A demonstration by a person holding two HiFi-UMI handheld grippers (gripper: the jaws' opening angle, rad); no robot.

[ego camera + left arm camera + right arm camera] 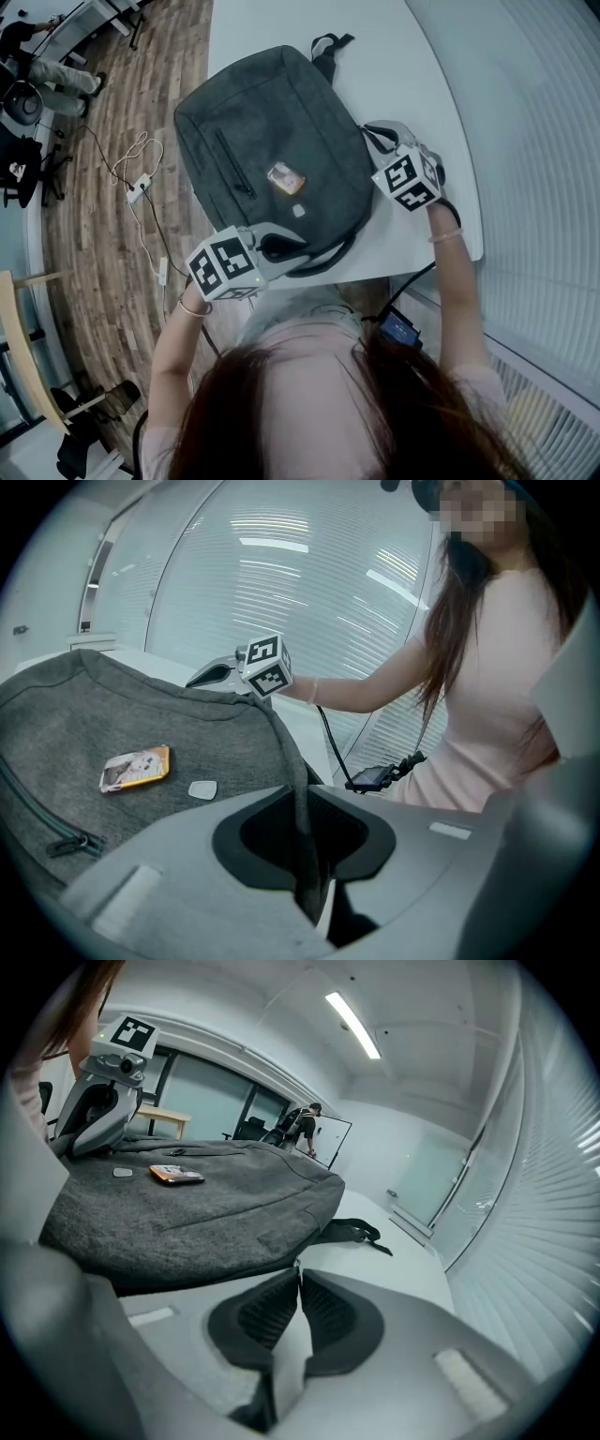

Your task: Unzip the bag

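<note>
My left gripper (277, 246) sits at the near end of the bag (272, 141), its jaws pinched on the grey strap (302, 827) that runs off that end. My right gripper (298, 1277) is at the bag's right edge. Its jaws are pressed together at the tips on a tiny pale tab, which looks like the zip pull (296, 1264), though it is too small to be sure.

The bag is a dark grey felt backpack lying flat on the white table (412, 75), its front face up. On that face, a little nearer than the middle, lies a small orange and white card (285, 177), with a small pale patch (298, 211) just nearer than it. A closed pocket zip (230, 161) runs along the face to the card's left.

At the bag's far end, black shoulder straps (328, 45) spill onto the table. Left of the bag, past the table edge, a white cable (141, 164) lies on the wooden floor (112, 244).
</note>
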